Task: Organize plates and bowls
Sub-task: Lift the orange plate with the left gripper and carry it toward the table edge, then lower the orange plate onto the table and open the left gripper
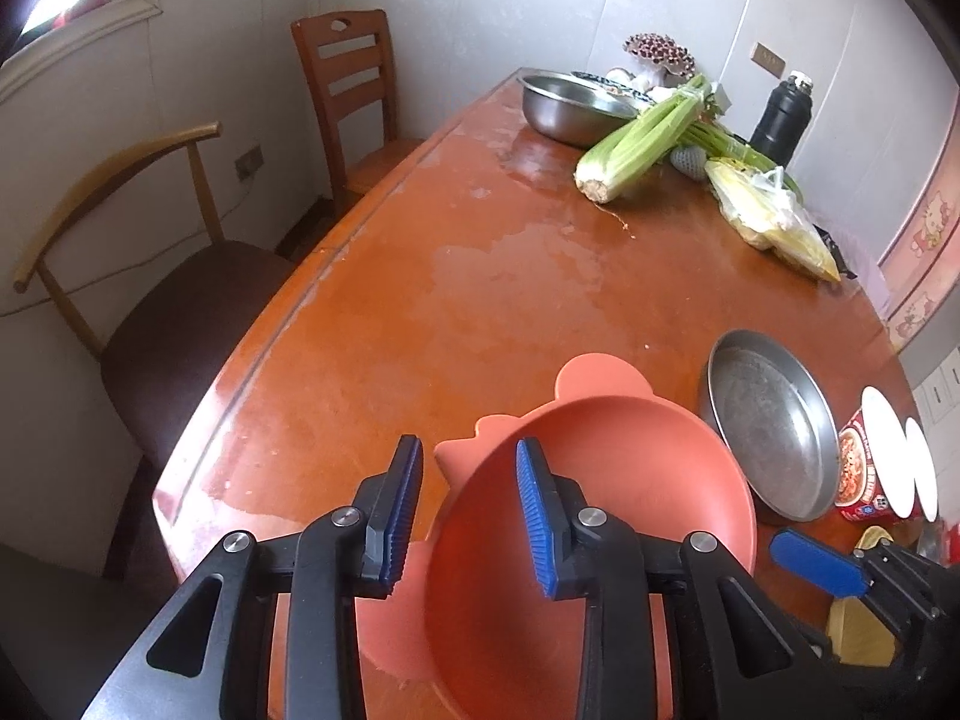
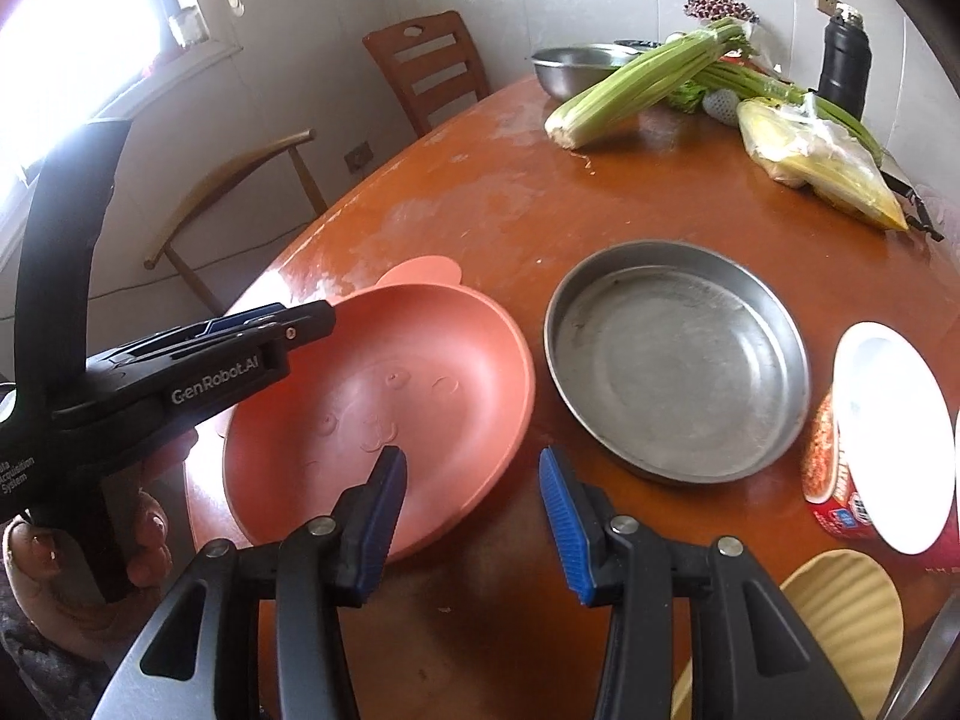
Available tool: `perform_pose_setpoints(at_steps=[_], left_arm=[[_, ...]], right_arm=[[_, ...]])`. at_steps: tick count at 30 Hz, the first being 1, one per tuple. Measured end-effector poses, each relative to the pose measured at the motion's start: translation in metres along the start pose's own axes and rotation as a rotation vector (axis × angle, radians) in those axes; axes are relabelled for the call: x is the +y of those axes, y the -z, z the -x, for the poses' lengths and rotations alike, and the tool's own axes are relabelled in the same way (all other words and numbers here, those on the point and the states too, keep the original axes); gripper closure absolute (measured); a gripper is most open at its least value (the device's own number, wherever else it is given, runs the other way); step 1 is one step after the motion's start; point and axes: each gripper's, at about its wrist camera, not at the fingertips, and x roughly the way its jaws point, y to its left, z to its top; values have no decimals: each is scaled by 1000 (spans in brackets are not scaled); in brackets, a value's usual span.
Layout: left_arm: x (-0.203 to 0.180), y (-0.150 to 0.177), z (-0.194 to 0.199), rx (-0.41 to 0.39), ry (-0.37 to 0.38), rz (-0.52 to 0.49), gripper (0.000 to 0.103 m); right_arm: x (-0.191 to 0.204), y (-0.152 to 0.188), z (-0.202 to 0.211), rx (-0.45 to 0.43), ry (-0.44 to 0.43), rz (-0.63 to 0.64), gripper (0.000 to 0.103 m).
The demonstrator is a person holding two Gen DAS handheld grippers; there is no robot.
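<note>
A salmon-pink bowl (image 1: 600, 516) lies on a pink plate with ear-shaped tabs (image 1: 591, 373) at the near edge of the table. My left gripper (image 1: 468, 510) straddles the bowl's left rim, one blue pad outside and one inside, neither pressing, so it is open. From the right wrist view the left gripper (image 2: 300, 321) reaches over the pink bowl (image 2: 384, 414) from the left, with a hand on its handle. My right gripper (image 2: 474, 516) hovers open over the table between the pink bowl and a round steel pan (image 2: 678, 366), holding nothing.
A white dish (image 2: 894, 432) leans on a red noodle cup (image 2: 831, 480), beside a ribbed cream plate (image 2: 840, 606). Far back are a steel bowl (image 1: 570, 105), celery (image 1: 642, 132), bagged corn (image 1: 774, 216) and a black flask (image 1: 783, 120). Two chairs (image 1: 180, 276) stand left.
</note>
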Motion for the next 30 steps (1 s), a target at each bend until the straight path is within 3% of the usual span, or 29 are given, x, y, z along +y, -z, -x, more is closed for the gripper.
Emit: perform_pose_setpoints(at_steps=[2, 5, 8, 17, 30], left_arm=[[0, 1, 7, -19, -7, 1, 69], [-1, 3, 22, -53, -1, -20, 51], [-5, 5, 38, -93, 1, -40, 51], [-33, 22, 64, -91, 75, -102, 51], [-86, 41, 94, -114, 152, -209, 51]], right_arm=[[-2, 1, 4, -12, -5, -7, 57], [-6, 2, 17, -49, -6, -16, 57], [-9, 4, 31, -92, -3, -27, 54], [-21, 19, 75, -187, 36, -48, 50], [-39, 56, 126, -248, 85, -94, 49]])
